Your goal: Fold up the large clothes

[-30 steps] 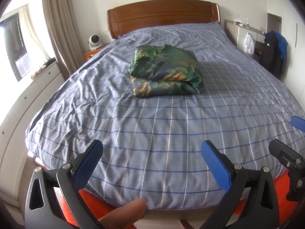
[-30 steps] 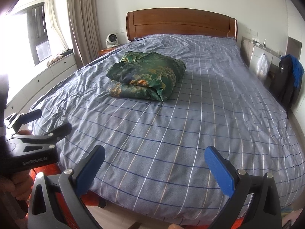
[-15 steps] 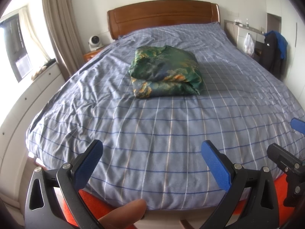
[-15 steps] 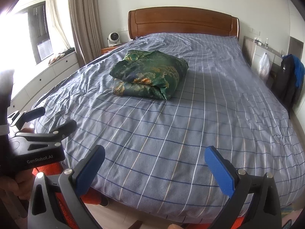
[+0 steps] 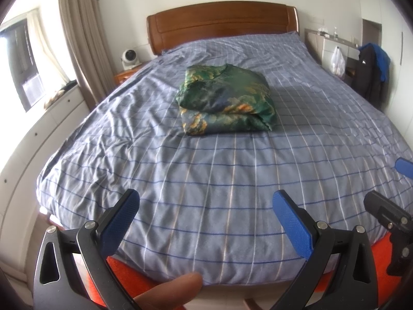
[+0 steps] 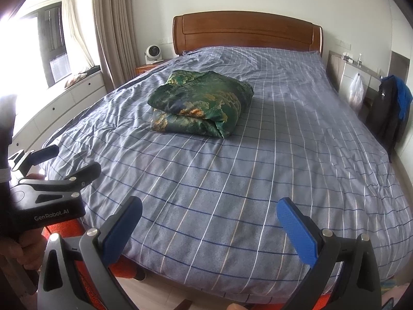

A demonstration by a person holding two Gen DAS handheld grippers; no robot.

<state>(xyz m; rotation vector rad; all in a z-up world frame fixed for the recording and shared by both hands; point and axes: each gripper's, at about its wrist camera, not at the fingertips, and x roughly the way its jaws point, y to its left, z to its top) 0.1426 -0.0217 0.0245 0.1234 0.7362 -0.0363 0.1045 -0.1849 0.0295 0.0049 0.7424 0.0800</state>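
A green patterned garment [image 5: 227,103] [image 6: 201,106] lies folded in a thick bundle on the middle of the bed, resting on the blue checked bedspread [image 5: 206,180] [image 6: 258,168]. My left gripper [image 5: 205,213] hangs open above the foot of the bed with nothing between its blue pads, far short of the bundle. My right gripper [image 6: 210,219] is open and empty too, held over the foot edge. The left gripper's body [image 6: 49,196] shows at the left of the right wrist view, held by a hand.
A wooden headboard [image 5: 222,23] closes the far end. A nightstand with a small white fan [image 6: 153,54] and a curtain [image 6: 113,31] stand at the left. A dresser with a plastic bag [image 6: 356,90] and dark clothes [image 6: 392,103] is on the right. Orange floor mat [image 5: 124,281] lies below.
Both grippers have drifted slightly, with the view of the bed shifting a little. The folded garment has not moved and both grippers stay open.
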